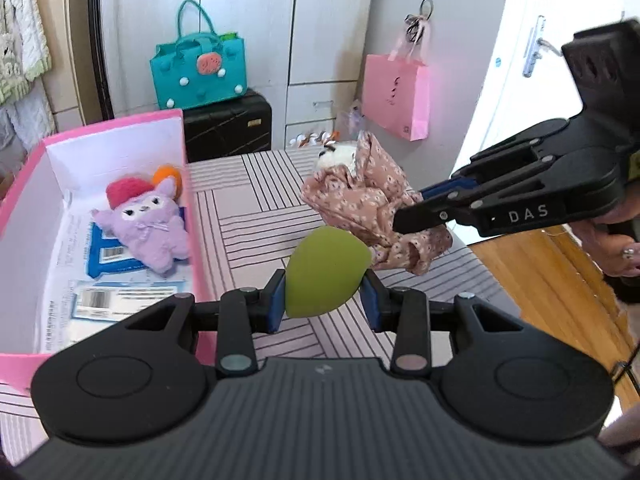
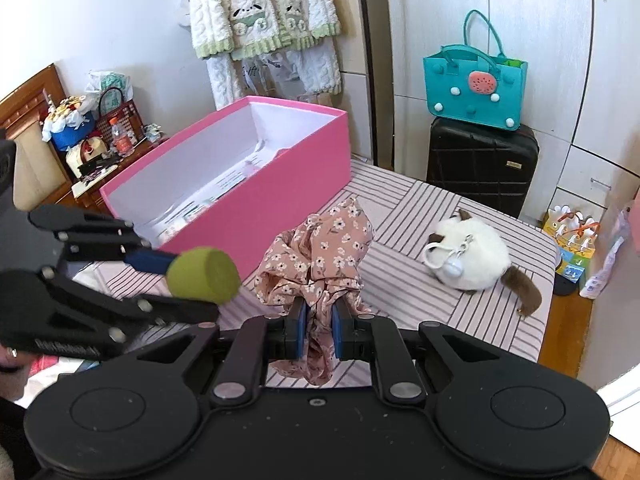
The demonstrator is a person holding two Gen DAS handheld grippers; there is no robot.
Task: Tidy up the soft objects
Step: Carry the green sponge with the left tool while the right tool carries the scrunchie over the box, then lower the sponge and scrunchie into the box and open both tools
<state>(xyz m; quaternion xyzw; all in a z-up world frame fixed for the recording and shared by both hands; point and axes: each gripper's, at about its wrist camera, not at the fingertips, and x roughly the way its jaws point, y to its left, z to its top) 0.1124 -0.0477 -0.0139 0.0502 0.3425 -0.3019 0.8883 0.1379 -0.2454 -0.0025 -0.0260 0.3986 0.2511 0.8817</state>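
Note:
My left gripper [image 1: 323, 296] is shut on a green sponge [image 1: 322, 270], held above the striped table [image 1: 260, 216] just right of the pink box [image 1: 191, 208]. The sponge [image 2: 204, 274] and left gripper [image 2: 180, 280] also show in the right wrist view. My right gripper [image 2: 319, 330] is shut on a pink floral cloth [image 2: 316, 256], lifting part of it off the table; it also shows in the left wrist view [image 1: 416, 208] on the cloth [image 1: 360, 196]. A purple plush [image 1: 148, 220] lies inside the box. A white and brown plush cat [image 2: 472, 260] lies on the table's far side.
The pink box [image 2: 280, 184] holds papers and labels. A black suitcase [image 2: 480, 160] with a teal bag [image 2: 474, 84] stands beyond the table. A pink paper bag [image 1: 396, 92] hangs on the wall. Wooden floor [image 1: 540, 280] lies right of the table edge.

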